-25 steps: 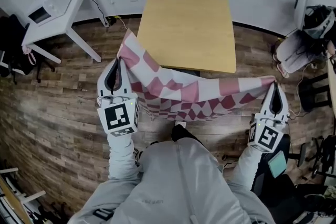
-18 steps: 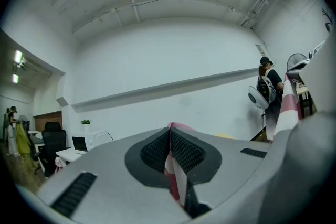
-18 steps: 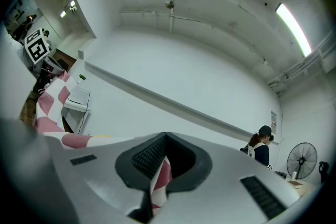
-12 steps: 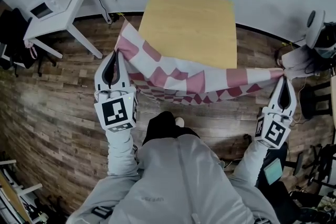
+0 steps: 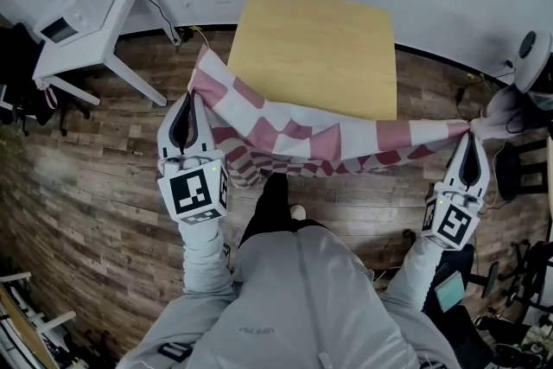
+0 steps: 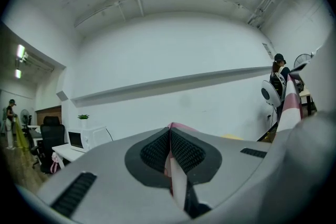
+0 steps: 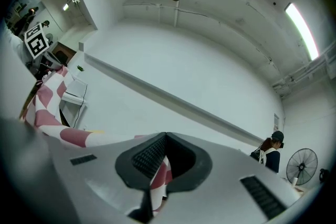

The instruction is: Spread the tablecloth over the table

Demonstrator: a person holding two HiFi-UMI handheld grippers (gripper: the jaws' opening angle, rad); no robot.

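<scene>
A pink-and-white checked tablecloth [image 5: 302, 138] hangs stretched between my two grippers, sagging in front of the near edge of a square light-wood table [image 5: 311, 52]. My left gripper [image 5: 192, 92] is shut on the cloth's left corner, beside the table's near left corner. My right gripper [image 5: 471, 132] is shut on the right corner, out past the table's near right corner. In the left gripper view the cloth [image 6: 176, 181] sits pinched between the ribbed pads. In the right gripper view a fold of cloth [image 7: 159, 180] is clamped the same way, and the rest of the cloth [image 7: 44, 105] trails off left.
A white side table [image 5: 82, 9] with a small appliance stands at the back left by the wall. A fan [image 5: 529, 60] and chairs crowd the right edge. Wood-plank floor [image 5: 95, 186] surrounds the table. A person [image 7: 270, 152] stands far off near another fan [image 7: 302, 165].
Both grippers have moved apart and toward the table, pulling the cloth taut. The right gripper has swung out to the right. The cloth's sagging middle has lifted.
</scene>
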